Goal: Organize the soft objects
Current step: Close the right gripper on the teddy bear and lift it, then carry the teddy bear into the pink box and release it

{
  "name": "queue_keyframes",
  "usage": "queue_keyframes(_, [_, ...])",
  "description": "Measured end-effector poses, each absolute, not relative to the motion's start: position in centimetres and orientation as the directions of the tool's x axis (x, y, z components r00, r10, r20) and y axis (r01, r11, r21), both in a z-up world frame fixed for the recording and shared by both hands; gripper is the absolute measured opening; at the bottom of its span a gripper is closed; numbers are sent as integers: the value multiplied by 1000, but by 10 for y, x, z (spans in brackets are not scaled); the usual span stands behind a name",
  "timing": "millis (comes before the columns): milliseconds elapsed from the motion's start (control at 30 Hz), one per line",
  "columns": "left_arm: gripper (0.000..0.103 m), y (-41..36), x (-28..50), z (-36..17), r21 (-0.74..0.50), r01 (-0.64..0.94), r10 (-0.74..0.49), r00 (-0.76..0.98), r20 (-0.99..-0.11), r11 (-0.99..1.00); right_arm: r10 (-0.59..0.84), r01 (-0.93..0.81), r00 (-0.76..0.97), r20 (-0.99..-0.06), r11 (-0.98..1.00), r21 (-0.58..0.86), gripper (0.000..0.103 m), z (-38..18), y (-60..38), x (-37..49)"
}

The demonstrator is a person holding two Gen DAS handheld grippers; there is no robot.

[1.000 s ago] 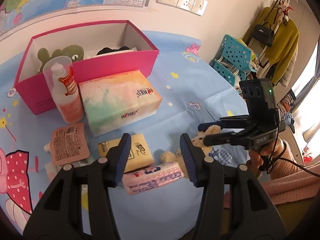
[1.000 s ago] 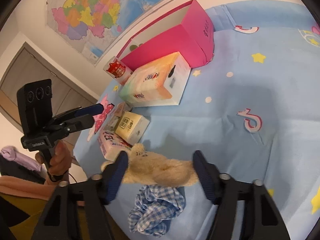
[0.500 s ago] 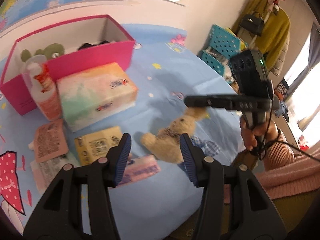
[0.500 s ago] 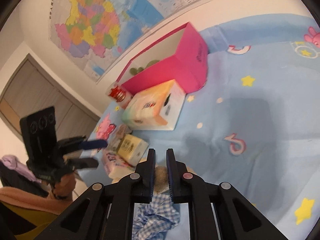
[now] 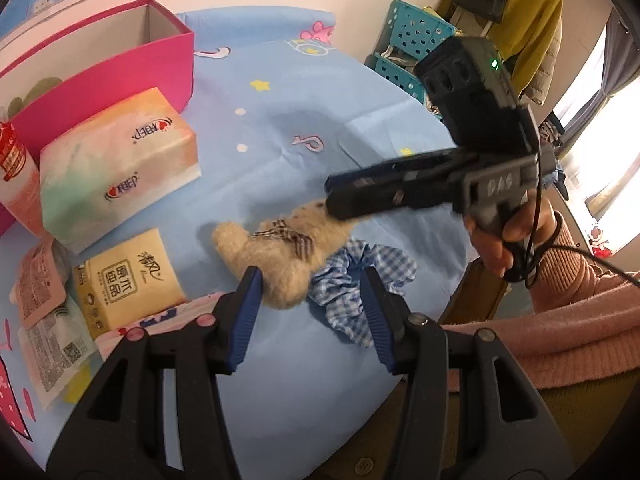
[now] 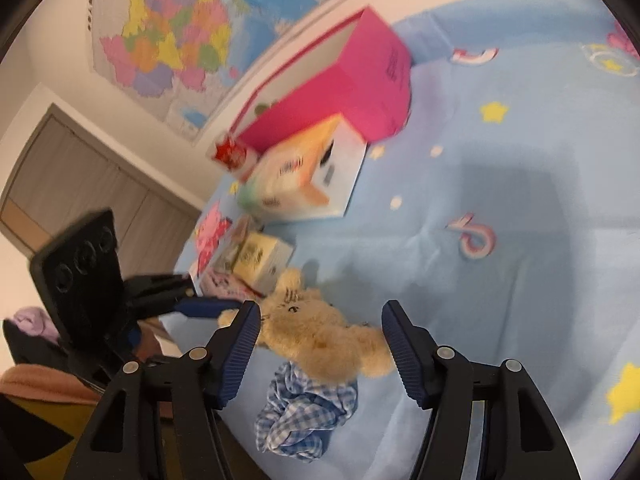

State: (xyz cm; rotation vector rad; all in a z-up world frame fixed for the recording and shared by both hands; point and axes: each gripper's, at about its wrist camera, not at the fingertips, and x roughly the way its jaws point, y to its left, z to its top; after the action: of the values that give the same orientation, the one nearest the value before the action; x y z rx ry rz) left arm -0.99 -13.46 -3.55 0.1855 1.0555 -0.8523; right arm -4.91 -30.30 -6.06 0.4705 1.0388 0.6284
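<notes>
A tan plush bear (image 5: 276, 256) with a checked bow lies on the blue cloth, partly on a blue checked scrunchie (image 5: 360, 280). My left gripper (image 5: 310, 316) is open just before the bear's lower end. My right gripper (image 6: 320, 344) is open and straddles the bear (image 6: 320, 332) above the scrunchie (image 6: 308, 408). In the left wrist view the right gripper (image 5: 340, 200) hangs over the bear's head. A pink open box (image 5: 100, 80) stands at the back left with a green plush inside.
A pastel tissue box (image 5: 116, 168), a yellow tissue pack (image 5: 128, 284), a pink-and-white pack, sachets (image 5: 40, 288) and a bottle (image 5: 16, 176) lie left of the bear. The table's front edge is close. Blue crates (image 5: 412, 52) and hanging coats stand at the right.
The right gripper shut half a second ago and has opened again, now around the bear. The left gripper has swung right toward the bear and scrunchie.
</notes>
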Motion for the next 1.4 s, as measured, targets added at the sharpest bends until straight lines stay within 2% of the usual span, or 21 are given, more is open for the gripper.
queue_keyframes(33, [48, -135, -10, -35, -239, 689, -519, 228, -824, 684, 674, -258, 347, -652, 737, 625, 64, -64, -299, -49])
queue_keyframes(67, [37, -136, -10, -36, -236, 685, -513, 230, -827, 689, 675, -268, 335, -658, 738, 620, 61, -66, -295, -50])
queue_keyframes(100, [31, -137, -8, -38, -241, 680, -506, 221, -834, 693, 682, -280, 333, -651, 731, 623, 54, -67, -292, -51])
queue_keyframes(133, [31, -137, -6, -41, -244, 671, -501, 218, -838, 700, 695, -292, 329, -639, 719, 631, 43, -68, -291, -52])
queue_keyframes(333, [31, -130, -1, -32, -260, 651, -518, 239, -821, 713, 638, -317, 412, -650, 770, 554, 37, -53, -288, -59])
queue_keyframes(400, [41, -128, 3, -28, -255, 643, -517, 258, -816, 722, 624, -314, 461, -630, 779, 542, 36, -45, -295, -57])
queue_keyframes(467, [45, -126, 8, -26, -249, 635, -511, 268, -817, 732, 628, -319, 492, -603, 775, 546, 36, -38, -301, -53])
queue_keyframes(567, [46, -128, 19, -27, -247, 616, -497, 274, -823, 748, 593, -341, 533, -603, 803, 489, 36, -31, -299, -45])
queue_keyframes(667, [47, -133, 31, -35, -242, 602, -476, 264, -839, 761, 578, -357, 527, -623, 816, 454, 43, -35, -291, -34])
queue_keyframes(767, [47, -138, 42, -47, -236, 578, -442, 244, -863, 781, 566, -331, 499, -656, 824, 459, 47, -45, -289, -24])
queue_keyframes(900, [47, -141, 44, -55, -235, 580, -429, 222, -876, 780, 572, -288, 484, -662, 818, 497, 59, -54, -299, -26])
queue_keyframes(967, [47, -144, 44, -58, -224, 586, -419, 220, -881, 779, 578, -279, 477, -662, 814, 510, 60, -57, -302, -31])
queue_keyframes(1133, [47, -147, 53, -67, -245, 586, -426, 191, -884, 772, 574, -280, 462, -676, 818, 503, 60, -68, -295, -38])
queue_keyframes(1167, [47, -147, 53, -66, -248, 588, -430, 192, -882, 770, 574, -283, 462, -676, 818, 501, 58, -68, -294, -39])
queue_keyframes(1200, [46, -147, 52, -66, -248, 590, -432, 193, -881, 768, 571, -283, 464, -677, 820, 497, 45, -68, -293, -39])
queue_keyframes(1267, [42, -147, 52, -66, -256, 593, -440, 188, -878, 763, 573, -291, 463, -676, 819, 494, 42, -67, -290, -40])
queue_keyframes(1400, [41, -144, 52, -57, -272, 588, -465, 204, -861, 762, 548, -313, 484, -682, 836, 450, 40, -56, -284, -41])
